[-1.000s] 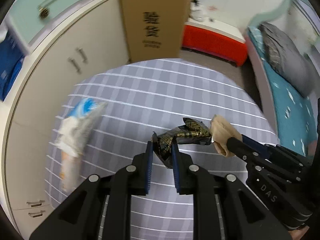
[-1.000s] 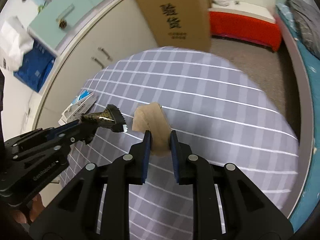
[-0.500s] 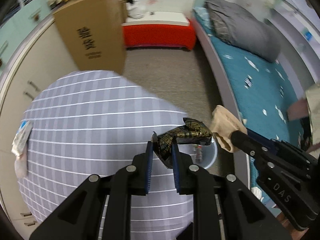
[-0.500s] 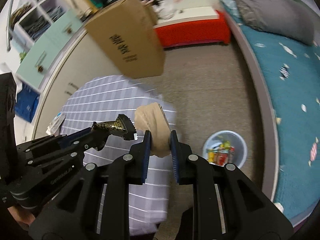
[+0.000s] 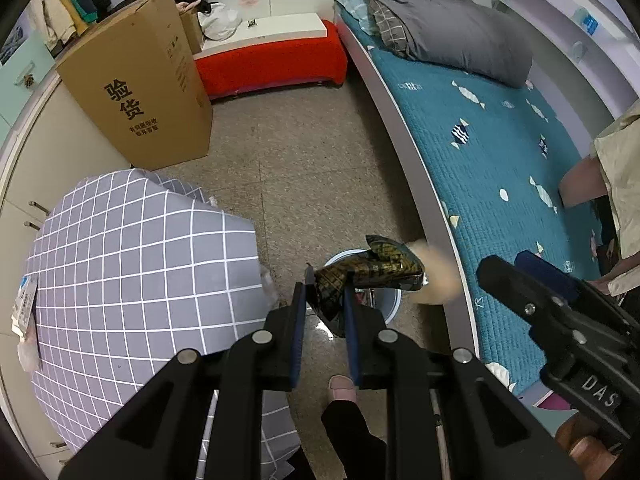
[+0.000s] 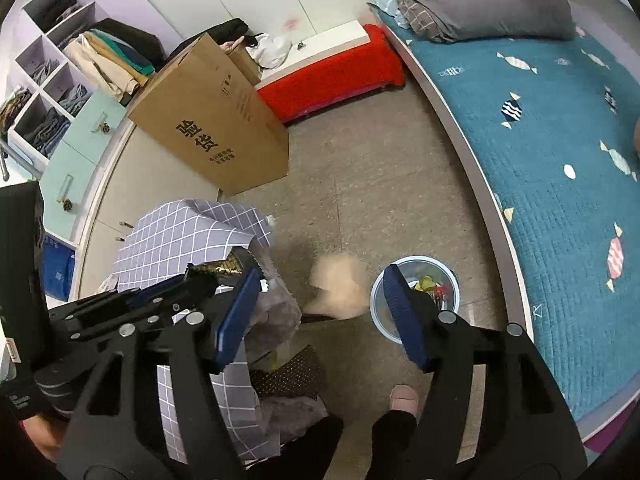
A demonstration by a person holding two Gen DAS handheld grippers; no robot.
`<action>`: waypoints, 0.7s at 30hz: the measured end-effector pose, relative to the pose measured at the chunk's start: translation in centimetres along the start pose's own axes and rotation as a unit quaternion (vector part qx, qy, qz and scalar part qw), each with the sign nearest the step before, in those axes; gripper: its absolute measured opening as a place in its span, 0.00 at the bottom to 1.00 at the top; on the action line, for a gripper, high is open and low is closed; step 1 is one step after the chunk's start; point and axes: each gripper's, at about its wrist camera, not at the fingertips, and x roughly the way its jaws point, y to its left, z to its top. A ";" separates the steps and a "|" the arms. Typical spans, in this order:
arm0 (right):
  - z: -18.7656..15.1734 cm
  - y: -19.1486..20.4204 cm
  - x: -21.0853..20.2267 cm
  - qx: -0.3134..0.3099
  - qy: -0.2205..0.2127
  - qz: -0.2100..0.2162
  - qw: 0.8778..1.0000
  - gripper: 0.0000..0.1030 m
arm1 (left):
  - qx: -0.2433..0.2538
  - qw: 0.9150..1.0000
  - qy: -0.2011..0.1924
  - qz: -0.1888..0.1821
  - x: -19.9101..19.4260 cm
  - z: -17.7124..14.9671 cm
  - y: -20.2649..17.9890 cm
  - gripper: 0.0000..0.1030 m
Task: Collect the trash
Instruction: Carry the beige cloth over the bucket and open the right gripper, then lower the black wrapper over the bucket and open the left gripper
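My left gripper [image 5: 325, 285] is shut on a black-and-gold snack wrapper [image 5: 368, 274], held above the small pale-blue trash bin [image 5: 390, 300] on the floor. My right gripper [image 6: 318, 284] has its jaws opening; the beige crumpled tissue [image 6: 338, 288] is blurred in mid-air between and beyond them, free of the pads, just left of the trash bin [image 6: 414, 294]. In the left wrist view the same beige tissue [image 5: 434, 274] shows blurred beside the wrapper, with the right gripper [image 5: 520, 276] at the right. The bin holds several bits of coloured trash.
A table with a grey checked cloth [image 5: 132, 264] stands at the left. A tall cardboard box [image 5: 140, 96], a red bench [image 5: 272, 64] and a teal bed [image 5: 500, 152] ring the bare floor. A person's foot in a pink slipper [image 5: 342, 388] is below the bin.
Both grippers swung from above the table to over the floor by the bin. The right gripper's jaws parted and the beige tissue left them; the left still grips the wrapper.
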 end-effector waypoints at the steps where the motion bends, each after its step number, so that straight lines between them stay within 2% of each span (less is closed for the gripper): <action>1: 0.0 -0.2 -0.1 0.001 -0.001 -0.002 1.000 0.62 | 0.002 1.000 0.002 0.000 0.1 0.1 -0.4 0.17; 21: 0.0 -3.9 -3.7 0.013 -0.034 -0.041 0.998 0.62 | 0.052 0.999 0.009 -0.010 0.9 1.5 -5.9 0.17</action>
